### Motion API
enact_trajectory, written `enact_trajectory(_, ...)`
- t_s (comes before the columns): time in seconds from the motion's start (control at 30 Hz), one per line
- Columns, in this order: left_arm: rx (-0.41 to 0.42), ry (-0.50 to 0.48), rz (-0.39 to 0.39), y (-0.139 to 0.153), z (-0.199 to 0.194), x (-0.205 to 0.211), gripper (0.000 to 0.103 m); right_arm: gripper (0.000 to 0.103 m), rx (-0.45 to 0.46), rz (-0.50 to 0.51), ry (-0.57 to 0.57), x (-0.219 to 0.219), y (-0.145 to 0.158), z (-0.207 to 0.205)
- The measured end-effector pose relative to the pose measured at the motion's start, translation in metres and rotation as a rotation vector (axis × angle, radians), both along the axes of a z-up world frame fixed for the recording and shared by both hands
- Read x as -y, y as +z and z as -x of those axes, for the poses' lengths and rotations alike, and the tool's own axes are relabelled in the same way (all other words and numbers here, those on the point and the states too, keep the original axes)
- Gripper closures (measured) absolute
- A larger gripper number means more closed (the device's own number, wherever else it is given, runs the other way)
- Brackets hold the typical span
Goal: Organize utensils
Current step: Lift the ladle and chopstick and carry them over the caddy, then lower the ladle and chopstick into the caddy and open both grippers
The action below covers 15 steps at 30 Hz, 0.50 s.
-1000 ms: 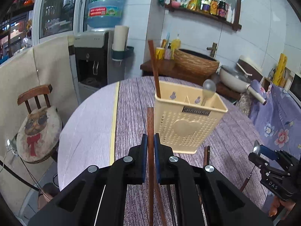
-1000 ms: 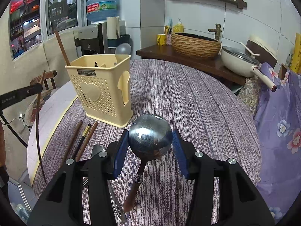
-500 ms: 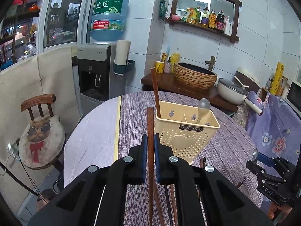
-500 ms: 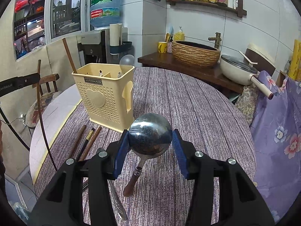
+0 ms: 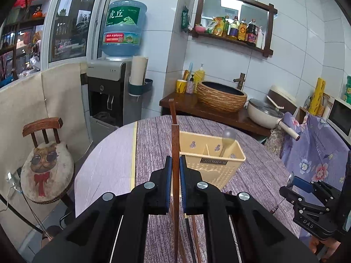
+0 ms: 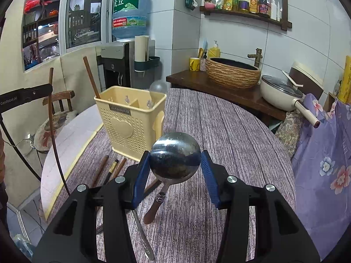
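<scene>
1. Both grippers had risen; the yellow holder (image 5: 211, 160) sat lower in view than before.
2. The left gripper (image 5: 175, 171) pinched one chopstick (image 5: 174, 144).
3. The right gripper (image 6: 175, 166) clasped one ladle (image 6: 175, 158) by its bowl.
4. Perhaps three chopsticks (image 6: 99, 171) lay on the table (image 6: 230, 131).

Round table (image 6: 230, 131), covered by a purple striped cloth. A cream utensil holder (image 6: 131, 122) stands upright on it. Near its base lie loose chopsticks (image 6: 105, 168) and a metal utensil handle (image 6: 142, 234), flat on the cloth.
</scene>
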<state>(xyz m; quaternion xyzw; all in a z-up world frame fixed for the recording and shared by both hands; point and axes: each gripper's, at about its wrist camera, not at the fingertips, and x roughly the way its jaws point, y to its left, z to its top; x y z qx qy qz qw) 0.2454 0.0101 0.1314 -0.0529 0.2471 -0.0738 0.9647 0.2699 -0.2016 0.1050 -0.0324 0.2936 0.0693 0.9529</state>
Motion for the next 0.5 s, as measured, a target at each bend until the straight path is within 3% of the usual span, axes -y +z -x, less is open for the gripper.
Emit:
enact_trajectory(0.2, 0.075, -0.018, 0.048, 0.047, -0.005, 0.003, 0.095, 0.056, 0.092, 0.007, 0.021, -0.013, 0.05, -0.011)
enact_trajectory(0.5, 0.287, 0.039, 0.108, 0.129, -0.029, 0.016, 0.095, 0.056, 0.272, 0.0, -0.029, -0.035, 0.14, -0.045)
